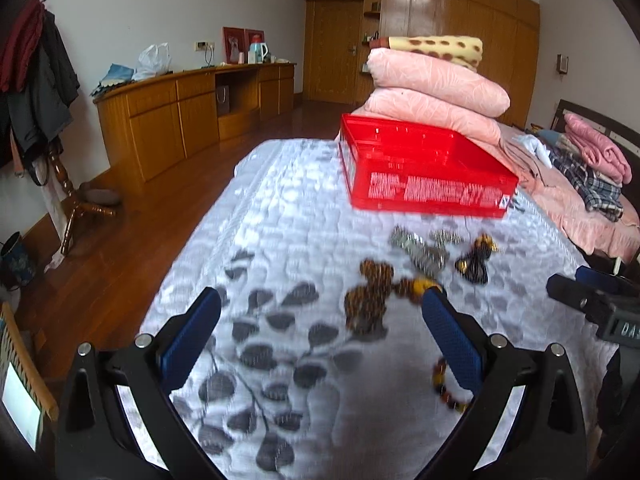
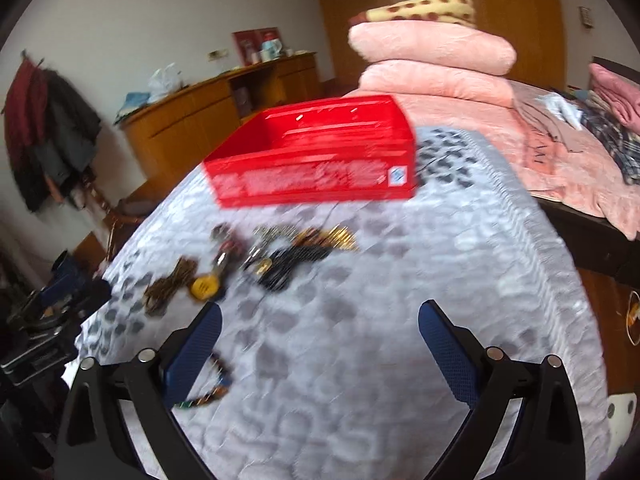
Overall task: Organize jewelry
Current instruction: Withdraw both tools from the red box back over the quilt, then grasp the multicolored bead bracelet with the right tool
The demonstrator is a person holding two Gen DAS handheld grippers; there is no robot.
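Observation:
A red plastic box (image 1: 424, 168) stands on a grey leaf-patterned bed cover (image 1: 280, 240); it also shows in the right wrist view (image 2: 316, 152). In front of it lie a brown bead necklace (image 1: 368, 300) with a yellow bead (image 1: 422, 285), a silver chain piece (image 1: 420, 250), a black and gold piece (image 1: 476, 260) and a dark bead bracelet (image 1: 444, 384). My left gripper (image 1: 322, 300) is open and empty, just short of the brown necklace. My right gripper (image 2: 320, 314) is open and empty, in front of the jewelry pile (image 2: 280, 252). The bracelet (image 2: 208, 392) lies by its left finger.
Folded pink quilts (image 1: 432, 88) and a spotted blanket are stacked behind the box. Clothes (image 1: 588, 168) lie on the pink bed at right. A wooden sideboard (image 1: 180, 112) and coat rack (image 1: 36, 80) stand at left across the wood floor.

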